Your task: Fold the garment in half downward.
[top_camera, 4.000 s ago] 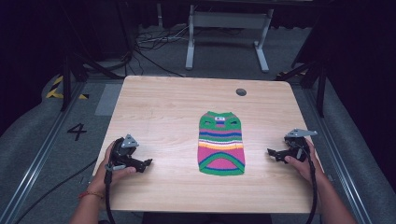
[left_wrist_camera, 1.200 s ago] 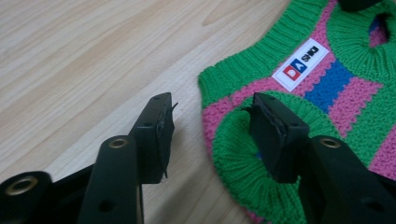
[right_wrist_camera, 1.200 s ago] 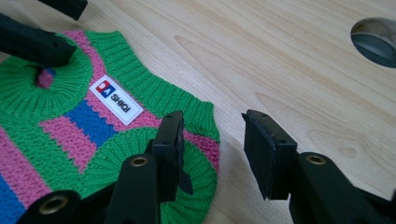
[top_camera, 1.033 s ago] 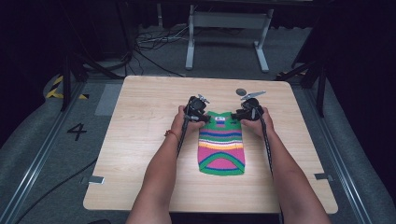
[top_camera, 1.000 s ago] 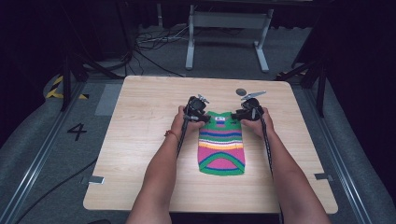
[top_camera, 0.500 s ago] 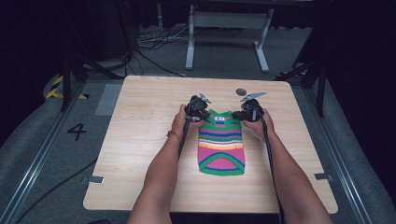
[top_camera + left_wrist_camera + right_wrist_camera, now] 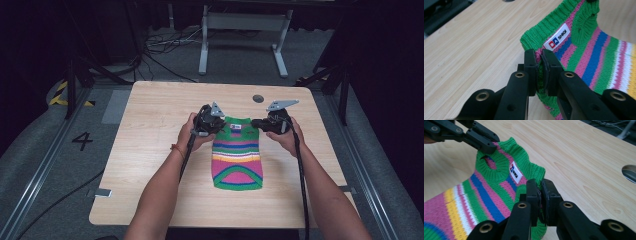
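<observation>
A small knitted sweater [image 7: 237, 152] in green, pink, blue, yellow and white stripes lies flat on the light wooden table [image 7: 150, 130], its green ribbed collar toward the far edge and its hem toward the person. At the sweater's left shoulder, the left gripper [image 7: 214, 124], held in the person's left hand [image 7: 192, 135], has its black jaws pressed together on the green edge of the knit; its own view [image 7: 539, 62] shows the fabric pinched between the pads, just beside a white sewn-in label [image 7: 556, 37]. At the opposite shoulder, the right gripper [image 7: 259, 122], in the person's right hand [image 7: 287, 137], is likewise clamped on the green ribbing [image 7: 539, 192]. A round dark grommet hole [image 7: 258, 98] sits in the table beyond the collar.
</observation>
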`<state>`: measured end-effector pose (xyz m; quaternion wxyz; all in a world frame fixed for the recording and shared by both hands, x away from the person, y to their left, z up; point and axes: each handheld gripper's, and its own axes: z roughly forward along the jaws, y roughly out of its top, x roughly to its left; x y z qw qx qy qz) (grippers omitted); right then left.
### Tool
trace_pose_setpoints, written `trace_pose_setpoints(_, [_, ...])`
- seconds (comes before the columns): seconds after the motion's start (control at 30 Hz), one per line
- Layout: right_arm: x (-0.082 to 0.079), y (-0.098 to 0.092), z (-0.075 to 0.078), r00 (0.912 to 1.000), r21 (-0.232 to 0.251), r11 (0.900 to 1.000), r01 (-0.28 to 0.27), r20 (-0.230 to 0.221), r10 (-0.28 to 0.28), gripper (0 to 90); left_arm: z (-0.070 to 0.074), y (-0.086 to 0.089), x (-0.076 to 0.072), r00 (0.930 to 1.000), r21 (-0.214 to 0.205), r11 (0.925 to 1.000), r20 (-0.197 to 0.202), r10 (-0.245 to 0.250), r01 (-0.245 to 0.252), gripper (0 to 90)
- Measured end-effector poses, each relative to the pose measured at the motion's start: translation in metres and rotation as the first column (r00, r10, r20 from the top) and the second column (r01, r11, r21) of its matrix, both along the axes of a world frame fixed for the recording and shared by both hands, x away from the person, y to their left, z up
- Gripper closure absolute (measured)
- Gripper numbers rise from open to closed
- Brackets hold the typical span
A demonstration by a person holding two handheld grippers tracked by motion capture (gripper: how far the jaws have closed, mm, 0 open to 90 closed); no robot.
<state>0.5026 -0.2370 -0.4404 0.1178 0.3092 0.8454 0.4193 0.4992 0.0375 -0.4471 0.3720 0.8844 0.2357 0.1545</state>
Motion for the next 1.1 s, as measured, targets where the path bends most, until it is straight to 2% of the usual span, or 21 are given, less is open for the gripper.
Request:
trace_pose_setpoints(0.07, [-0.007, -0.001, 0.003, 0.9998, 0.007, 0.9998, -0.018, 0.011, 0.018, 85.2, 0.002, 0.0, -0.008, 0.9995, 0.007, 0.9996, 0.017, -0.029, 0.028, 82.9])
trace_pose_setpoints(0.13, [-0.016, -0.002, 0.006, 0.9989, 0.014, 0.999, -0.042, 0.023, 0.041, 85.1, 0.003, -0.001, -0.015, 0.9986, 0.024, 0.999, 0.037, -0.038, 0.037, 82.9])
trace_pose_setpoints(0.27, [-0.031, -0.002, 0.011, 0.9951, 0.026, 0.9961, -0.085, 0.053, 0.083, 84.8, 0.007, -0.001, -0.028, 0.9954, 0.019, 0.997, 0.058, -0.076, 0.075, 82.9])
trace_pose_setpoints(0.5, [-0.054, -0.007, 0.007, 0.9881, 0.049, 0.9884, -0.144, 0.062, 0.141, 84.5, 0.007, 0.012, -0.052, 0.9886, -0.025, 0.9909, 0.076, -0.13, 0.133, 82.6])
trace_pose_setpoints(0.6, [-0.063, -0.011, 0.006, 0.9841, 0.058, 0.9839, -0.169, 0.065, 0.165, 84.7, 0.007, 0.017, -0.066, 0.9812, -0.046, 0.9835, 0.09, -0.171, 0.175, 82.5])
trace_pose_setpoints(0.73, [-0.077, -0.016, 0.006, 0.976, 0.066, 0.9757, -0.209, 0.076, 0.204, 84.7, 0.006, 0.021, -0.083, 0.9684, -0.022, 0.9727, 0.102, -0.228, 0.231, 82.2])
trace_pose_setpoints(0.83, [-0.086, -0.018, 0.007, 0.9698, 0.055, 0.9704, -0.235, 0.08, 0.23, 84.6, 0.005, 0.022, -0.094, 0.9631, -0.005, 0.9682, 0.105, -0.248, 0.25, 82.0])
trace_pose_setpoints(0.97, [-0.102, -0.021, 0.004, 0.9585, 0.036, 0.9598, -0.278, 0.074, 0.275, 84.5, 0.0, 0.023, -0.109, 0.9507, 0.009, 0.9546, 0.088, -0.297, 0.298, 81.5])
trace_pose_setpoints(1.1, [-0.116, -0.021, -0.001, 0.9472, 0.012, 0.9489, -0.315, 0.065, 0.314, 84.1, -0.005, 0.022, -0.121, 0.9421, 0.034, 0.945, 0.074, -0.327, 0.325, 81.3])
